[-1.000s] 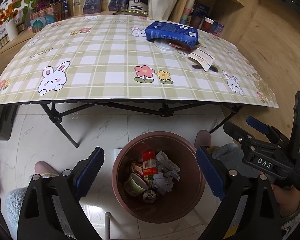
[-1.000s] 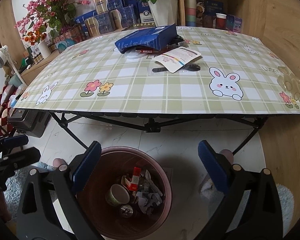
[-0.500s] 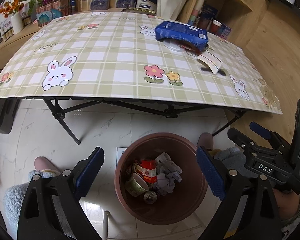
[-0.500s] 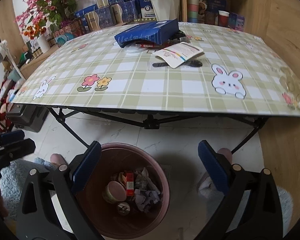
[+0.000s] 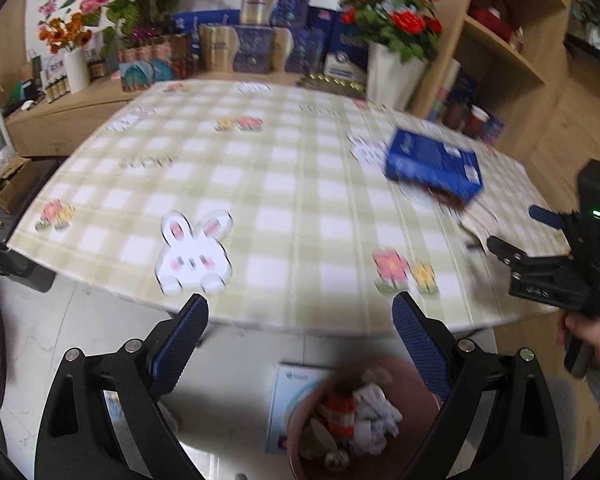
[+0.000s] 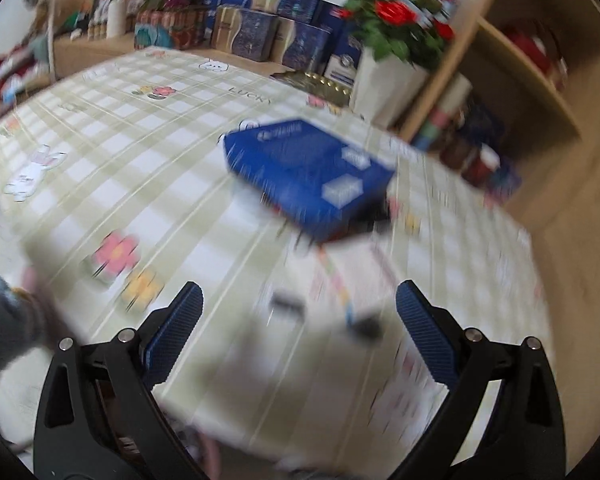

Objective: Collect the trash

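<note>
Spreading ahead of both claws, the checked table (image 5: 284, 200) fills most of each view. Below the left gripper (image 5: 300, 344), on the floor between its fingers and toward the right one, sits the brown trash bin (image 5: 416, 384) holding crumpled paper and a red can. The blue box (image 6: 308, 168) lies on the table beyond the right gripper (image 6: 298, 332), straight ahead and well apart from its tips. Nearer, just ahead of and between the right gripper's fingers, lies a white packet (image 6: 340, 280), badly blurred, with small dark bits on it. Both claws are spread wide with nothing between the pads. From the left wrist, the right gripper's black body shows at far right, over the table edge.
</note>
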Available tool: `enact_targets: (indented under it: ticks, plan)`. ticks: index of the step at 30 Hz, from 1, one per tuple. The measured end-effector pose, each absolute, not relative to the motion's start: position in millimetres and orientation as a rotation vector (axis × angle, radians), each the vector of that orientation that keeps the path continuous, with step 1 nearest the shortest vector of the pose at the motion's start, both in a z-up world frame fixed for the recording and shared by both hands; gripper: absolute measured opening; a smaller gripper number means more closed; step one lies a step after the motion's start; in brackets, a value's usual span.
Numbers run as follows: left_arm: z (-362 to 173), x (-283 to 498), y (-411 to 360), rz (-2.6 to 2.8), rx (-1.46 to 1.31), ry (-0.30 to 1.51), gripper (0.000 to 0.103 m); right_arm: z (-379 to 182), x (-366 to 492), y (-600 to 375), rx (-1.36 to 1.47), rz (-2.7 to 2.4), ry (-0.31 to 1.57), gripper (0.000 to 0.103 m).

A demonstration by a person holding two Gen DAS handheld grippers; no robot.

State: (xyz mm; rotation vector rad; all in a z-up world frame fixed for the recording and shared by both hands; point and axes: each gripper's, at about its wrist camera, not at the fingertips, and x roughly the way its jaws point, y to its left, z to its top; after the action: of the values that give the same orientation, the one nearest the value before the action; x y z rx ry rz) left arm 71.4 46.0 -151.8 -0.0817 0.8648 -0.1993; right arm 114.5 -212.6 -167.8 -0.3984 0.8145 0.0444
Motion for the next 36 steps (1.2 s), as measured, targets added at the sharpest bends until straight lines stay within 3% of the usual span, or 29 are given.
enact_targets:
  ticks: [7,18,19,21,27,36]
  plan:
    - [-144,109,60,-0.166,-0.132,0.829,0.091,-191,203,-181,-0.564,0.025,0.868,0.095]
    - [-154,125,67,-0.166,-0.178,0.840,0.091,-212,257,-175,-0.540,-0.049,0.949,0.094]
    - [-155,125,67,-0.167,-0.179,0.842,0.091,-211,260,-175,-0.539,-0.047,0.953,0.092]
    - [-157,125,67,-0.171,-0.183,0.846,0.091,-210,259,-173,-0.564,-0.045,0.946,0.070]
    - [-153,123,64,-0.183,-0.171,0.835,0.091,-171,248,-185,-0.502,-0.013,0.854,0.042]
    - [-144,127,36,-0.243,-0.133,0.825,0.091,-102,205,-288,-0.116,-0.044,0.764,0.028]
